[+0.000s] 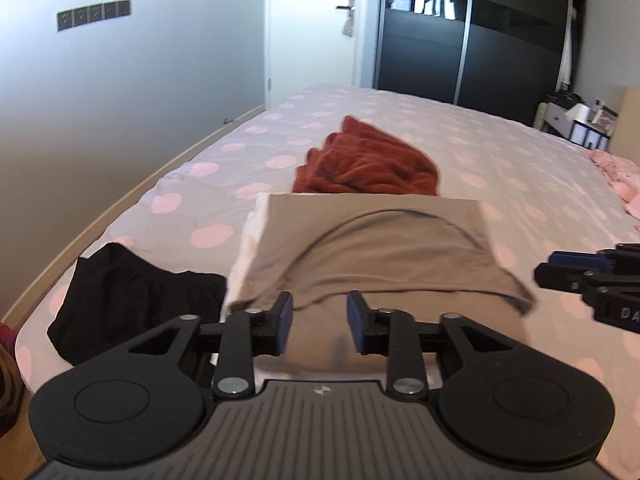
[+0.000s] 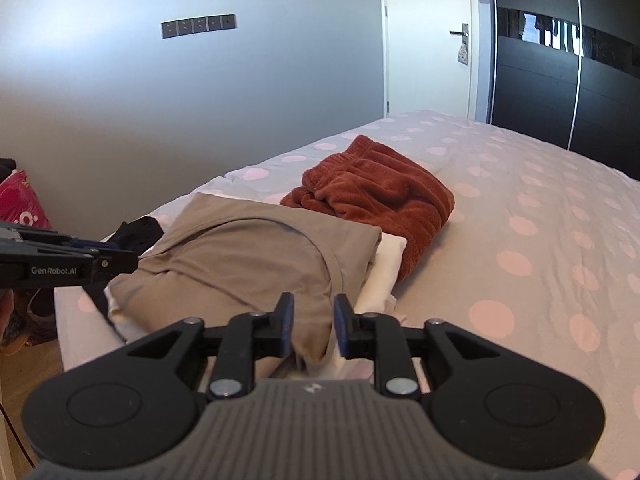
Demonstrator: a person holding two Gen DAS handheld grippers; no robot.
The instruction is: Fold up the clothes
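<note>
A folded taupe garment (image 1: 372, 248) (image 2: 248, 248) lies on a white garment (image 1: 250, 240) (image 2: 386, 264) near the bed's front edge. My left gripper (image 1: 320, 320) hovers open over the taupe garment's near edge, with nothing pinched. My right gripper (image 2: 314, 322) is open at the garment's right corner; a fold of taupe cloth lies between the fingers, and the pads stand off it. Each gripper shows in the other's view: the right gripper (image 1: 560, 276) and the left gripper (image 2: 120, 258). Behind the pile sits a rust-red fleece garment (image 1: 368, 164) (image 2: 380, 196). A black garment (image 1: 132, 296) (image 2: 138, 232) lies to the left.
The bed cover (image 1: 520, 152) (image 2: 540, 220) is grey with pink dots. Pink clothing (image 1: 616, 176) lies at its right edge. A grey wall runs along the left side. A dark wardrobe (image 1: 460, 40) and a white door (image 2: 432, 40) stand behind. A red bag (image 2: 20, 204) sits on the floor.
</note>
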